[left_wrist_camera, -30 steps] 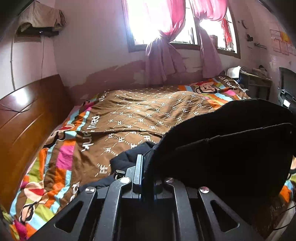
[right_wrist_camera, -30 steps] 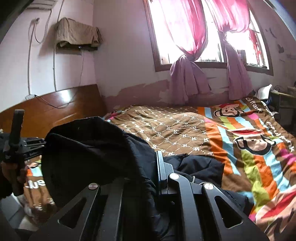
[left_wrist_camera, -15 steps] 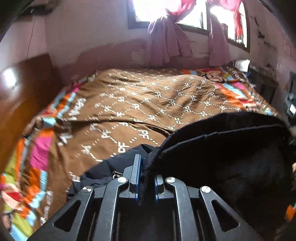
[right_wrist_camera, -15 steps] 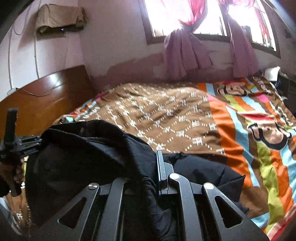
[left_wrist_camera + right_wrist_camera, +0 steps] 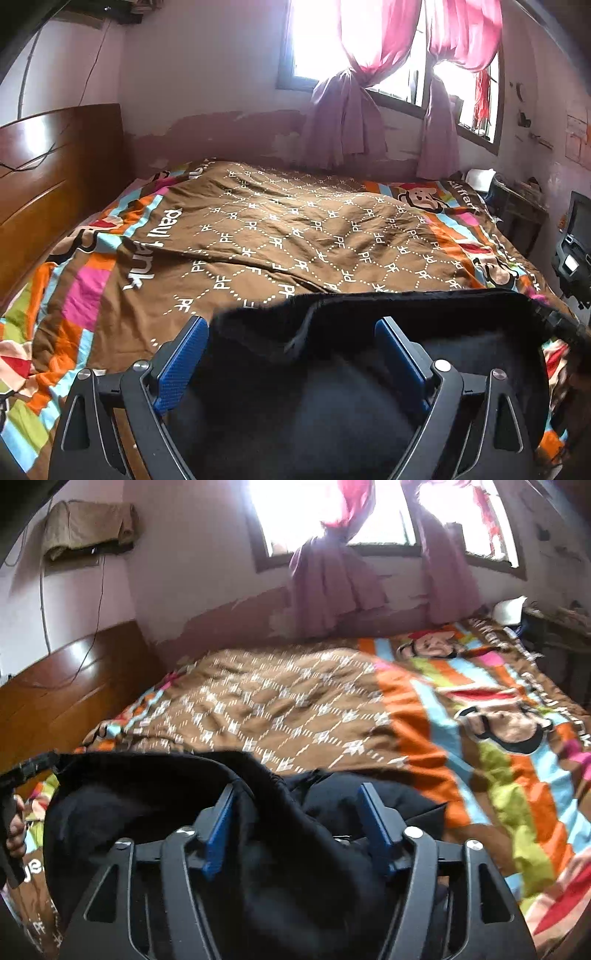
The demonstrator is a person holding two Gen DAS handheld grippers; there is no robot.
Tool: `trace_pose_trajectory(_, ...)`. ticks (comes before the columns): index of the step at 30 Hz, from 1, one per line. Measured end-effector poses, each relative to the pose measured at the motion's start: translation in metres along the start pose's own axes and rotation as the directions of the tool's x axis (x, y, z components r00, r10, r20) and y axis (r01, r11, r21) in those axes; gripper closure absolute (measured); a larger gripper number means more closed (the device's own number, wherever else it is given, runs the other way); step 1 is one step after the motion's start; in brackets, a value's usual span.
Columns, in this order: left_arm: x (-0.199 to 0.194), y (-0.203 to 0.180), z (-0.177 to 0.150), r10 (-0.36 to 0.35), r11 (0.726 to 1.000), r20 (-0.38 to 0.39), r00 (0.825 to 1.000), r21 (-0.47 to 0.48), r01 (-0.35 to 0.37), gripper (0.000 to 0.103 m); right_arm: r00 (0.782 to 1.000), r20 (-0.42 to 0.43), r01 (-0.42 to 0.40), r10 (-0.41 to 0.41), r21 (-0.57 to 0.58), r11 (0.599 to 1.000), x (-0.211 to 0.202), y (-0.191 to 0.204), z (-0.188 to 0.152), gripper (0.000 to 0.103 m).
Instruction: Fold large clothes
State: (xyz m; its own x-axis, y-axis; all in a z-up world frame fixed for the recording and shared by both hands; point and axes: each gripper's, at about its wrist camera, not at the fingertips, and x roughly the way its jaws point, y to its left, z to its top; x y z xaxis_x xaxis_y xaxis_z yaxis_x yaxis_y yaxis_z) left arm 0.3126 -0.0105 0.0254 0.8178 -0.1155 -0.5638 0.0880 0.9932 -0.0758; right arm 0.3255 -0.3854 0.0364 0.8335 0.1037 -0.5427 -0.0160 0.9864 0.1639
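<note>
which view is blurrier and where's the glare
Right wrist view is the blurrier: the quilt pattern smears, while the left wrist view shows it crisp. Glare: the window blows out white in both views, and the headboard carries a bright sheen. Both bend straight lines at the edges.

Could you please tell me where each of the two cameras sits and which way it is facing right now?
Left wrist: on the left gripper, looking along its open blue pads across the black garment and bed toward the window.
Right wrist: on the right gripper, also open, facing likewise; a hand shows at left.
Shared: garment, bed, headboard, curtains.
</note>
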Motion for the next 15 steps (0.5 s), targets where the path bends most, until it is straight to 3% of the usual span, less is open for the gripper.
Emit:
trace_pose_trajectory(3,-0.013,0.003,-0.010,0.021,1.000,-0.002,1.000,0.022,-0.021,0.012,0.996,0.070,0.048,-0.049,0.016,0.999,-0.031,-0.009,0.006,0.031)
trace_pose_trajectory(7,-0.027,0.007,-0.032,0.010,1.000,-0.020,1.000,0.011,-0.010,0.012,0.991,0.129,0.051,-0.047,-0.024,0.998,-0.066,-0.003,0.007,0.021)
trace_pose_trajectory(12,-0.034,0.008,-0.060,-0.052,0.998,-0.069,0.996,-0.032,0.050,0.012,0.999,0.025,-0.040,0.042,-0.079,0.996,-0.070,0.017,-0.011,0.019)
trace_pose_trajectory(15,-0.034,0.003,-0.074,-0.053,0.999,-0.095,0.994,-0.008,0.052,0.012,0.987,-0.070,-0.148,0.146,-0.026,0.989,-0.062,0.028,-0.034,0.019)
